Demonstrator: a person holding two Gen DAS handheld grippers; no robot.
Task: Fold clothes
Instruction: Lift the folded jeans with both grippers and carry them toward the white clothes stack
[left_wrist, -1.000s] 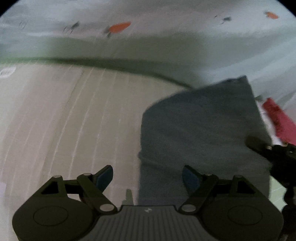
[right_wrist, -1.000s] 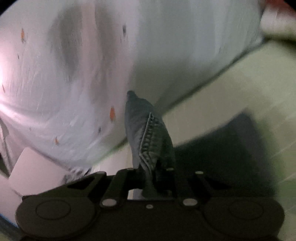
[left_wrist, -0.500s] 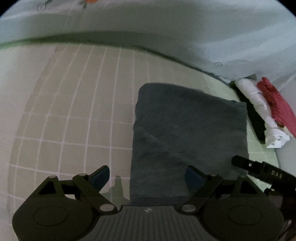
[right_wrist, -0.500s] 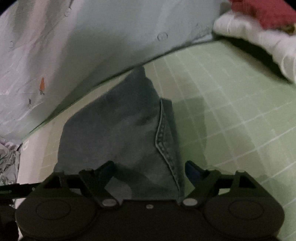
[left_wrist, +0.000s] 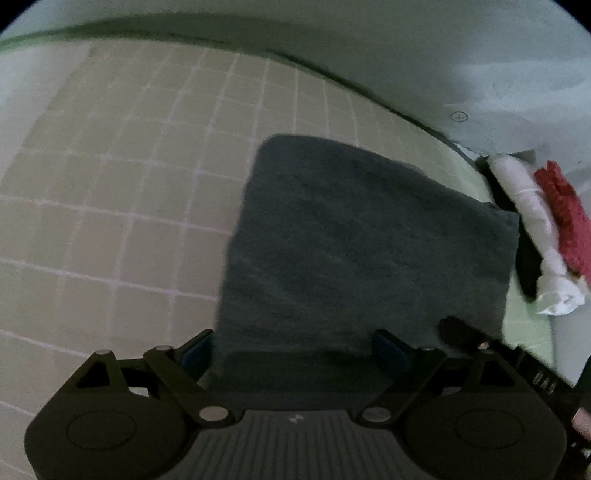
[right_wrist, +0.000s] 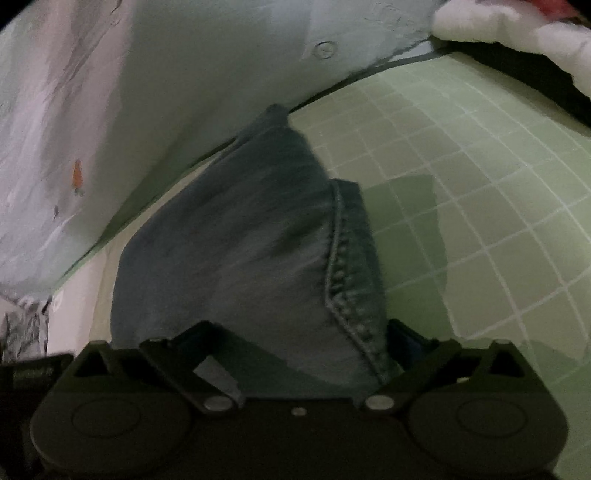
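A folded piece of blue denim (left_wrist: 369, 240) lies flat on the green grid mat (left_wrist: 129, 184). My left gripper (left_wrist: 293, 350) hangs low over its near edge. Its jaws stand wide and are closing slightly, with the cloth's edge between them and the pads not pressing. In the right wrist view the denim (right_wrist: 229, 240) shows a stitched seam along its right fold. My right gripper (right_wrist: 303, 339) is open and straddles that near corner without gripping. One dark finger of the right gripper (left_wrist: 476, 339) shows at the denim's right edge.
A pale sheet (right_wrist: 74, 110) with small carrot prints surrounds the mat (right_wrist: 480, 184) at the back. At the mat's right end lie a rolled white cloth (left_wrist: 532, 221), a red cloth (left_wrist: 569, 221) and something black under them.
The right gripper, shut on a raised denim fold a second ago, has opened and the fold now lies on the mat. Both grippers have sunk toward the denim.
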